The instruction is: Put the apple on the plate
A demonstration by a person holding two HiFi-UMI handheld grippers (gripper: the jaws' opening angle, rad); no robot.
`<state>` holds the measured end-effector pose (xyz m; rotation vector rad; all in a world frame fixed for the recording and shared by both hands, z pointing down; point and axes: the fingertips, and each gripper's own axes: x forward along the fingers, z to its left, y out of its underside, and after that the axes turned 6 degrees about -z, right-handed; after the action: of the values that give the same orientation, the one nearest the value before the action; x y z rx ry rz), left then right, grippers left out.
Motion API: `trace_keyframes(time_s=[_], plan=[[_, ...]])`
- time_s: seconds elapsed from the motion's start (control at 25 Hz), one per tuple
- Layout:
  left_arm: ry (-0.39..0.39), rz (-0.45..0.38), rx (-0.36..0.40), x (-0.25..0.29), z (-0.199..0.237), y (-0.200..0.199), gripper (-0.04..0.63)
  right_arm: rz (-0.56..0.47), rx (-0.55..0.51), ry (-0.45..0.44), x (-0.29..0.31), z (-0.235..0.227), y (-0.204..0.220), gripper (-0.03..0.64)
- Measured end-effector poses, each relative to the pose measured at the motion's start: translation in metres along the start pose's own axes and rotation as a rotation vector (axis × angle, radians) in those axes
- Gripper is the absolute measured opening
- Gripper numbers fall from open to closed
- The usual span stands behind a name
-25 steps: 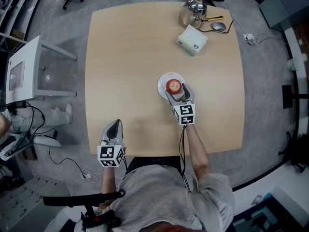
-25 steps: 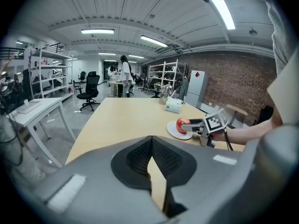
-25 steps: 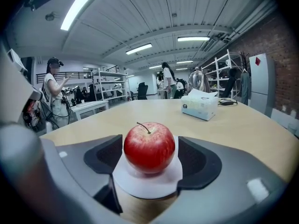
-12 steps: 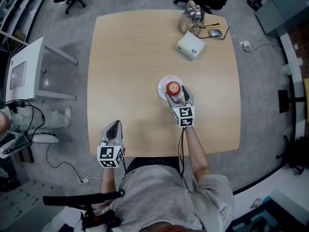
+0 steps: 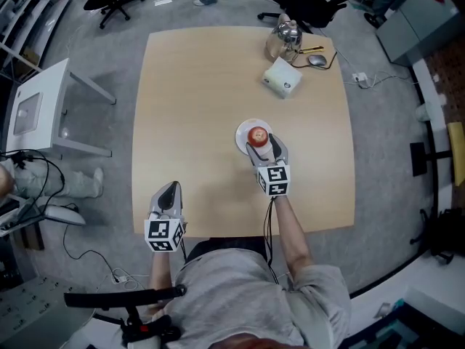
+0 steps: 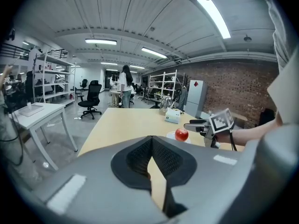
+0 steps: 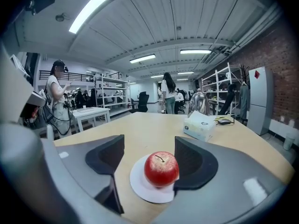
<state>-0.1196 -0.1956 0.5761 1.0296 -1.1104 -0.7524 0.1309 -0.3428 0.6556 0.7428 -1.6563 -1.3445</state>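
A red apple (image 5: 257, 134) (image 7: 161, 168) rests on a small white plate (image 5: 240, 138) (image 7: 140, 186) in the middle of the wooden table (image 5: 189, 107). My right gripper (image 5: 266, 148) (image 7: 149, 149) hovers just behind it. Its jaws stand wide, one on each side of the apple's near half, and have just been closing a little. No pad presses on the apple. My left gripper (image 5: 169, 189) (image 6: 152, 141) is at the table's near left edge, shut and holding nothing. The left gripper view also shows the apple (image 6: 181, 134) and the right gripper (image 6: 195, 124).
At the table's far right stand a white tissue box (image 5: 282, 78), a metal kettle (image 5: 280, 41) and a computer mouse (image 5: 317, 60). A white side table (image 5: 36, 111) stands to the left, with office chairs beyond. A person (image 7: 58, 97) stands at the left of the right gripper view.
The head view has pulled back, so the table looks smaller. Both grippers have lifted slightly. The apple stays on the plate in front of the right gripper.
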Motion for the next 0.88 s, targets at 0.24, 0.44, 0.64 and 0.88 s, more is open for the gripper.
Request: trace_keyframes(time_s=[0.24, 0.44, 0.64, 0.88], plan=[[0.005, -0.033, 0.007, -0.004, 0.002, -0.006, 0.020, -0.015, -0.005, -0.012, -0.009, 0.015, -0.012, 0.318], [0.007, -0.063, 0.008, -0.015, 0.007, -0.016, 0.020, -0.027, -0.003, -0.032, -0.020, 0.032, -0.026, 0.279], [0.014, -0.081, 0.002, -0.025, 0.009, -0.018, 0.020, -0.042, -0.004, -0.037, -0.033, 0.048, -0.035, 0.250], [0.031, -0.104, 0.015, -0.036, 0.011, -0.024, 0.020, -0.068, -0.002, -0.030, -0.052, 0.066, -0.047, 0.216]])
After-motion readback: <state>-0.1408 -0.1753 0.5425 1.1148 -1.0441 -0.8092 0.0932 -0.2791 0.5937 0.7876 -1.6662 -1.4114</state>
